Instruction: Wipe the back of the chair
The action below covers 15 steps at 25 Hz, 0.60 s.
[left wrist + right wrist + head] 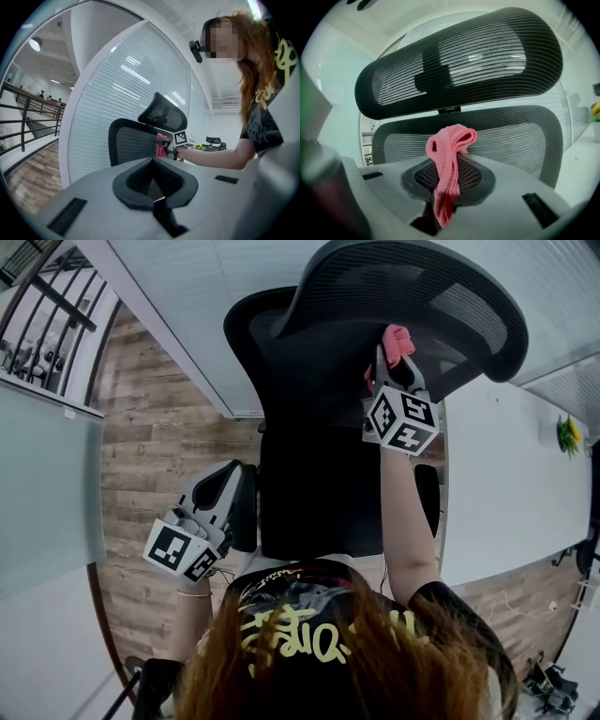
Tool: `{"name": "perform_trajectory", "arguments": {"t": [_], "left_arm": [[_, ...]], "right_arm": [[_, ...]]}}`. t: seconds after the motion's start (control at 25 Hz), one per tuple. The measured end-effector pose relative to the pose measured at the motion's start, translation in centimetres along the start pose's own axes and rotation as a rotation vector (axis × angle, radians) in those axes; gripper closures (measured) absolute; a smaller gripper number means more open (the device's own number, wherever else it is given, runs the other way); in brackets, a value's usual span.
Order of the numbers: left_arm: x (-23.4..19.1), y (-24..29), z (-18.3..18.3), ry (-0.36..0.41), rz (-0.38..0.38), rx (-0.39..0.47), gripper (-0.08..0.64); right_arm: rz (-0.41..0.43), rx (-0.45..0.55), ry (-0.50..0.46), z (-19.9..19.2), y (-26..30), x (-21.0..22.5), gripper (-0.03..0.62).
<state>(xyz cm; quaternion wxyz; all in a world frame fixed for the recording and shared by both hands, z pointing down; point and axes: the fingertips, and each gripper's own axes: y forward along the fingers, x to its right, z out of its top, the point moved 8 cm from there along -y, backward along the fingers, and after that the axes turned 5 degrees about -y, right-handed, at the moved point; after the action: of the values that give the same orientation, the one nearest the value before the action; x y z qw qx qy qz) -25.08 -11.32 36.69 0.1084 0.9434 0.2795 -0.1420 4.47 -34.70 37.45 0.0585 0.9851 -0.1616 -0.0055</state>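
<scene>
Right gripper view shows the chair back (520, 136) filling the middle of the frame, a dark ribbed mesh stretched in a curved frame under the headrest (459, 56). The mesh looks taut but likely gives a little under pressure, so light, even strokes should suit it better than hard pushing. The frame edge is probably the stiffer part to follow. A pink cloth (449, 164) is the wiping tool: soft, thin and light, folded over on itself, with its bunched top standing above the jaws and a tail hanging below. The right gripper (395, 367) has its jaws pinched on the middle of that fold, which looks a sound hold, since it leaves the padded top free to meet the mesh. The cloth sits close to the upper part of the back, just under the headrest, though whether it touches the mesh cannot be told. The left gripper (153, 187) is low and well apart to the left of the chair, its jaws pressed together with nothing between them. Beyond the chair stand a white desk (506, 474), a glass wall with blinds (126, 84) and a wood floor (159, 446).
</scene>
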Motion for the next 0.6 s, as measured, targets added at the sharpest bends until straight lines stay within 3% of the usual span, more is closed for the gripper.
{"name": "perform_trajectory", "arguments": {"t": [0.2, 0.6], "left_arm": [[-1.1, 0.5, 0.5, 0.001, -0.028, 0.001, 0.568], [-3.3, 0.9, 1.3, 0.005, -0.068, -0.009, 0.567]], "right_arm": [[0.026, 0.012, 0.025, 0.1, 0.6, -2.6, 0.526], [0.111, 0.016, -0.048, 0.3, 1.7, -8.2, 0.525]]}}
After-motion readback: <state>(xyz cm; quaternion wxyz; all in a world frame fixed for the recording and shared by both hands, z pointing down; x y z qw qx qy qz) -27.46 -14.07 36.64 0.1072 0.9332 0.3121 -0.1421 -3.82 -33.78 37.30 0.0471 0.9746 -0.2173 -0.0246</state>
